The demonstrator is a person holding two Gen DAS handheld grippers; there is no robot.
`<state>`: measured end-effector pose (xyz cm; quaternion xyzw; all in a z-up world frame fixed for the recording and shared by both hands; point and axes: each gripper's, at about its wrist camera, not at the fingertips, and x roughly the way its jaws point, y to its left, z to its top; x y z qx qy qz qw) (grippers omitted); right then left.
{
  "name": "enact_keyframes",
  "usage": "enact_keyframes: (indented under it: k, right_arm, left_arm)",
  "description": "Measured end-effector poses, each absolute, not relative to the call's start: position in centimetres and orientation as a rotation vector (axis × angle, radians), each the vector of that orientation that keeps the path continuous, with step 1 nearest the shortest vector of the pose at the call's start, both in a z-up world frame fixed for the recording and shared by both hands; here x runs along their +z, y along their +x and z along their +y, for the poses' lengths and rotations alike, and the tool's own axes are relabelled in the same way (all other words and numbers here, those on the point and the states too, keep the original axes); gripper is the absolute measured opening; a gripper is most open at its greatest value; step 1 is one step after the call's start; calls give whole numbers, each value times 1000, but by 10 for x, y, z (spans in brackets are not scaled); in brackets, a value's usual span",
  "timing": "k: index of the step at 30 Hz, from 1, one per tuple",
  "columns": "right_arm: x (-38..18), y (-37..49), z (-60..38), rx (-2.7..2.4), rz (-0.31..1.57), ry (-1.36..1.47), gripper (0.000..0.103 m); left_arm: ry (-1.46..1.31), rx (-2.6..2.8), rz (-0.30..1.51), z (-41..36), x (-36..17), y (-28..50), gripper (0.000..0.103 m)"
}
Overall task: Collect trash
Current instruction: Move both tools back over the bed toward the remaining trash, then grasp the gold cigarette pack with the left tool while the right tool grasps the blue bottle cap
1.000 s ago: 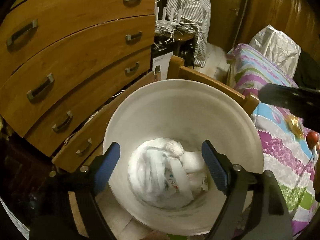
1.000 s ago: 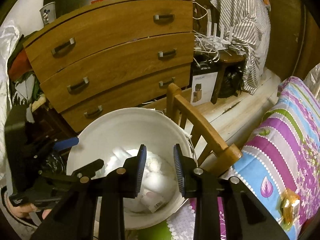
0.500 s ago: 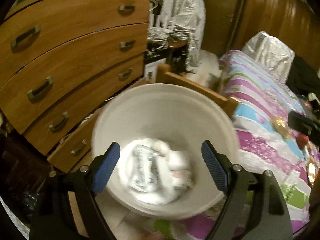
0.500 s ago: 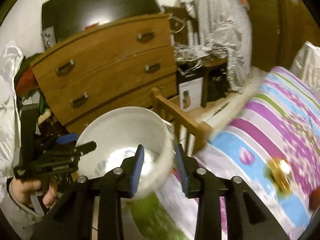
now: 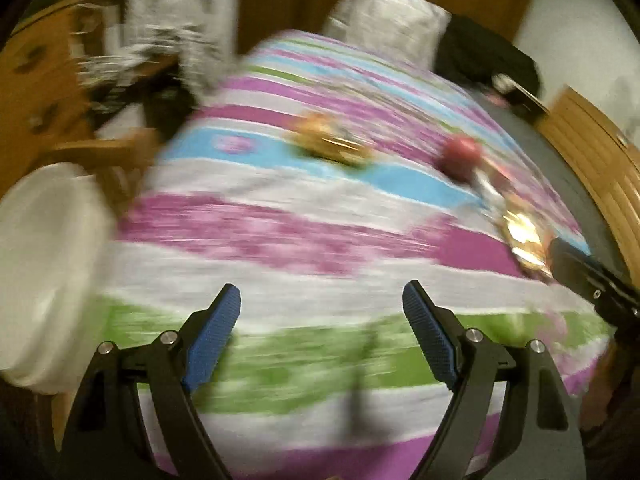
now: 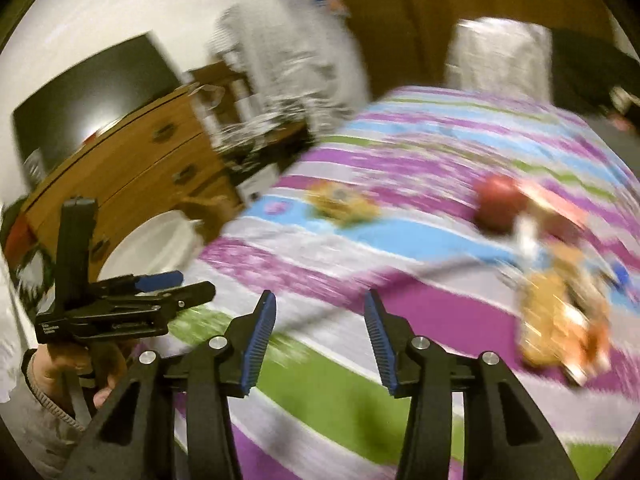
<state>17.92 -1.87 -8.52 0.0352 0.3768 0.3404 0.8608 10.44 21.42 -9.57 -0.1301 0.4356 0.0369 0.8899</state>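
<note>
Both views are blurred by motion. The white trash bin (image 5: pixel 44 272) stands at the left beside the bed and also shows in the right wrist view (image 6: pixel 148 244). On the striped bedspread (image 5: pixel 320 232) lie a golden wrapper (image 5: pixel 328 142), a red round thing (image 5: pixel 460 156) and a shiny golden wrapper (image 5: pixel 524 236). The right wrist view shows the golden wrapper (image 6: pixel 340 204), the red thing (image 6: pixel 500 204) and a heap of orange and golden wrappers (image 6: pixel 560 316). My left gripper (image 5: pixel 322 336) is open and empty above the bed. My right gripper (image 6: pixel 320 336) is open and empty.
A wooden chest of drawers (image 6: pixel 132 172) stands at the left behind the bin. A wooden bed frame post (image 5: pixel 108 152) is between bin and bed. A silvery bag (image 5: pixel 384 28) and dark clothing (image 5: pixel 484 56) lie at the bed's far end.
Both grippers have swung right, from over the bin to over the bed. My right gripper's jaws have opened wider. The bin now sits at the left edge of both views.
</note>
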Motion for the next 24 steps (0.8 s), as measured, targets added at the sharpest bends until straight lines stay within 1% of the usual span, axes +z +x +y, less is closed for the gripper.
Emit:
enact_keyframes:
  k: [6,10,15,17,18,24]
  right_arm:
    - [-105,180,-155,535,782,217,55]
    - [-117,184,-212,470,774,260,57]
    - [-130,194,-249,435,775,279,63]
    - [-132,207,-246,425,781,275,63]
    - [-136,213,-252,416,782,262,63]
    - [-150,267,-267,366,804,131,63]
  left_arm:
    - [-299,-163,1001,107,-113,176,80]
    - [-380,-231,1069,69,-134,220,80]
    - [-390,-253,1101,31,-147,247,80]
    - [-370,-247,1096,21,-144,254,80]
    - [-361,-244,1095,17,-145,257,83]
    - [-297,-211,1099,2,-151,274,83]
